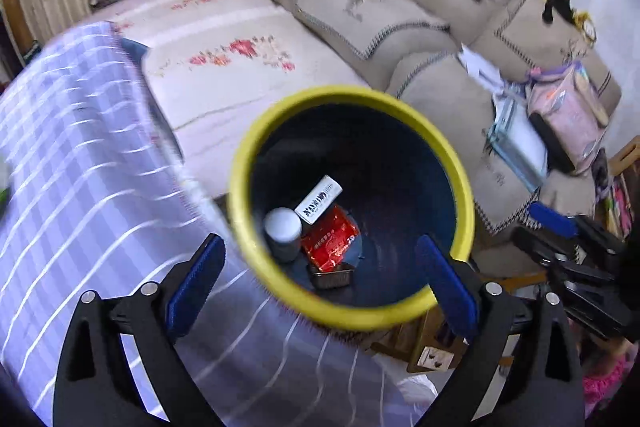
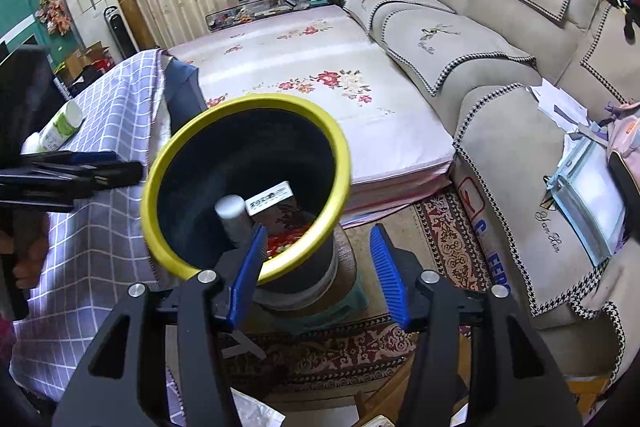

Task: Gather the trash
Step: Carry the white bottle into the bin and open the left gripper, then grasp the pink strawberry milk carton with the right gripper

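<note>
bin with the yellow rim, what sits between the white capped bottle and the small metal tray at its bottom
A red packet lies between the white capped bottle and the metal tray in the bin, clearest in the left wrist view.

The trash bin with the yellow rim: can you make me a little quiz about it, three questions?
1. True or false: the trash bin is empty.
2. Which colour is the crinkly packet inside: A red, B green, C purple?
3. Is the left gripper holding anything?

Key:
1. False; a white box, a white-capped bottle, the packet and a small metal tray lie inside.
2. A.
3. No, its jaws stand open and empty above the bin.
</note>
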A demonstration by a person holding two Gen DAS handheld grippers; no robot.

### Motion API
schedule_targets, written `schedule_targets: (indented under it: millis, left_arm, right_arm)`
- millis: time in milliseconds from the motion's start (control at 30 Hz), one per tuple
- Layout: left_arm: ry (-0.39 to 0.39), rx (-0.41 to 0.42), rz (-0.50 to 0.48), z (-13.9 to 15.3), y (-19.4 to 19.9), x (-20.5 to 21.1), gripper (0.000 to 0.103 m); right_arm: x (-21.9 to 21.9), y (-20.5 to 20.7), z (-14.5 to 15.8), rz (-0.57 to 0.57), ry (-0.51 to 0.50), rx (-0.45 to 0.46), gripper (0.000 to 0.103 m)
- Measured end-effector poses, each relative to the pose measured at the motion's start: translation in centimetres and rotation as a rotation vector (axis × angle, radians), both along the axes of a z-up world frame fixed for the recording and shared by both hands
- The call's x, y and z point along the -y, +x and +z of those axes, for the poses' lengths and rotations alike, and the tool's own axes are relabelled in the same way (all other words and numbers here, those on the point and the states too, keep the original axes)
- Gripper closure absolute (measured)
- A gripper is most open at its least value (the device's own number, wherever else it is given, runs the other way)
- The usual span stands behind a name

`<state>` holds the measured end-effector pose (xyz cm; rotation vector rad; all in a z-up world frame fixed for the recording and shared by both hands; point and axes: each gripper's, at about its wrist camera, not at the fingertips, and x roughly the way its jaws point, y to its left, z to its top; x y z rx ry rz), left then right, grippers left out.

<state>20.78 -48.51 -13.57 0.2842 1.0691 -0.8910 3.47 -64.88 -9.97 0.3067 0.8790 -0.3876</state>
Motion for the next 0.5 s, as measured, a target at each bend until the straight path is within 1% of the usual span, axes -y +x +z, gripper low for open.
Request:
schedule_targets:
  millis: [67, 167, 233, 267, 333, 400, 500]
  left_arm:
    - [-0.037, 0.040, 0.033, 1.9, -0.9, -3.4, 0.005]
    - [-0.063, 0.089, 0.094, 4.0, -2.0, -8.1, 0.005]
    - [-0.096, 0.121, 0.146, 5.1, -3.1, -12.3, 0.005]
    - [-0.120, 0.130, 0.176, 5.6, -3.6, -14.7, 0.005]
    - [-0.144, 0.141, 0.231, 6.1, -4.5, -18.5, 0.005]
    - [-0.142, 0.160, 0.293, 6.5, -5.4, -22.4, 0.005]
    - [-0.111, 0.196, 0.409, 6.6, -6.6, -28.6, 0.005]
  right_arm:
    - [-0.8, 0.4, 0.1, 0.020, 0.001, 0.000, 0.051]
    - [-2.2, 1.4, 0.2, 0.059, 0.005, 0.000, 0.051]
    - [-3.4, 2.3, 0.2, 0.091, 0.010, 0.000, 0.051]
    - [-3.9, 2.6, 0.2, 0.106, 0.012, 0.000, 0.051]
    - [-5.6, 3.8, 0.2, 0.154, 0.016, 0.002, 0.051]
    - [-7.6, 5.1, 0.3, 0.208, 0.021, 0.004, 0.051]
    - [-11.1, 7.0, 0.5, 0.302, 0.024, 0.007, 0.051]
